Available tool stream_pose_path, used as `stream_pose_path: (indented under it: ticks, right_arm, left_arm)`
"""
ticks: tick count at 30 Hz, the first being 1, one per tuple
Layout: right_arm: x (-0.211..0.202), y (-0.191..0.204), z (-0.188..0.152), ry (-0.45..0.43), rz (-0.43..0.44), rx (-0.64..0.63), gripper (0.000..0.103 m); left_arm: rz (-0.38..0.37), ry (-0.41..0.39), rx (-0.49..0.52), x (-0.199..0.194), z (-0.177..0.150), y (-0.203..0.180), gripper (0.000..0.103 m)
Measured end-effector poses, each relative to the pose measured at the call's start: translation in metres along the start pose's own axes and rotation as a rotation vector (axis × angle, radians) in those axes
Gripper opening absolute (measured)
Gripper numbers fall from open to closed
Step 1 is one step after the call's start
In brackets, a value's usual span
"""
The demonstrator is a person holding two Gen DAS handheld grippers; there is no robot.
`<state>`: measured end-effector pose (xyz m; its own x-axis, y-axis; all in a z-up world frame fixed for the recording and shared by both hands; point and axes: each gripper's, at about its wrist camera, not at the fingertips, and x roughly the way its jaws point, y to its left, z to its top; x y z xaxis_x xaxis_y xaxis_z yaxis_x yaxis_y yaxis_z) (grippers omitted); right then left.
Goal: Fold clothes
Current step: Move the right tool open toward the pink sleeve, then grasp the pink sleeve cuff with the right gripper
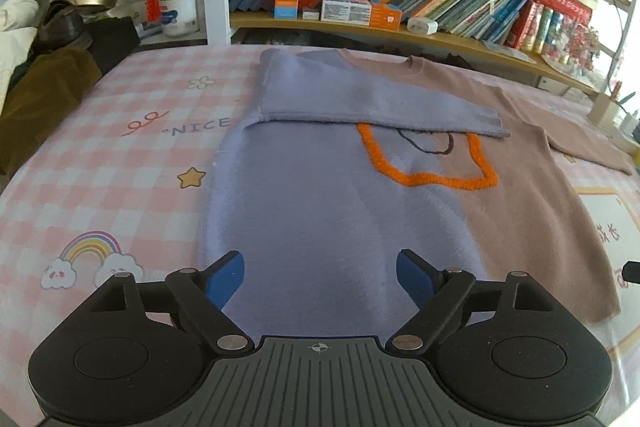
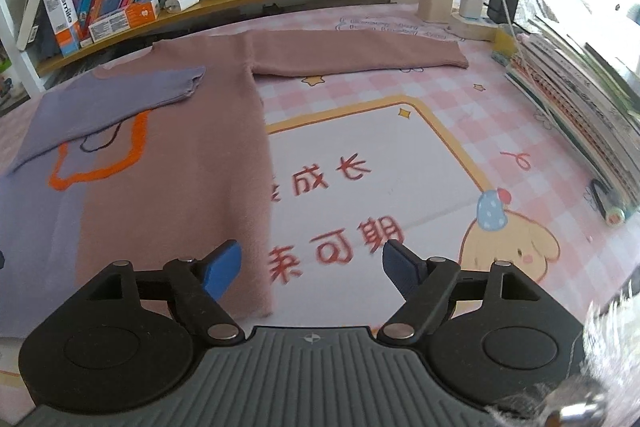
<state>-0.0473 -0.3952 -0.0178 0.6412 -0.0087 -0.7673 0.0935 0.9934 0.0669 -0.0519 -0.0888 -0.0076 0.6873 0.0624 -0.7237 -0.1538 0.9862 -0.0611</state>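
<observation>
Sweater [image 1: 320, 195] lies flat on the checked cloth [image 1: 100, 187], collar toward the bookshelf [image 1: 400, 27], hem toward me. Lilac sleeve [image 1: 380, 107] is already folded across the chest; pink sleeve [image 2: 360, 53] lies straight out sideways, unfolded.

Left gripper [image 1: 320, 279]: jaws wide apart, nothing between them, hanging over the lilac half near the hem. Right gripper [image 2: 312, 269]: jaws apart, empty, straddling the sweater's pink side edge near the hem.

Key relation, as I read it: the pink sleeve runs crosswise, well ahead of my right gripper and off to its right, cuff pointing away from the body. Right hand is clearly the nearer one. I judge the next fold is that sleeve, brought across onto the chest.
</observation>
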Motion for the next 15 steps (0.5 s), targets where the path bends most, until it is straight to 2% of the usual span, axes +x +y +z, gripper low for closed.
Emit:
stream_pose_path:
  ticks: [4,10,15]
  right_arm:
    - [0.017,-0.022,0.021,0.012,0.044,-0.028,0.076]
    - [0.044,-0.071,0.065,-0.02,0.111,-0.058,0.077]
    - [0.078,-0.121,0.101,-0.042,0.113,-0.08,0.076]
  left_arm:
    - [0.055,0.005,-0.016,0.0,0.003,-0.029,0.087]
    - [0.132,0.023,-0.051,0.006,0.0,-0.074,0.088]
    - [0.183,0.048,-0.071,0.005,-0.01,-0.106,0.088]
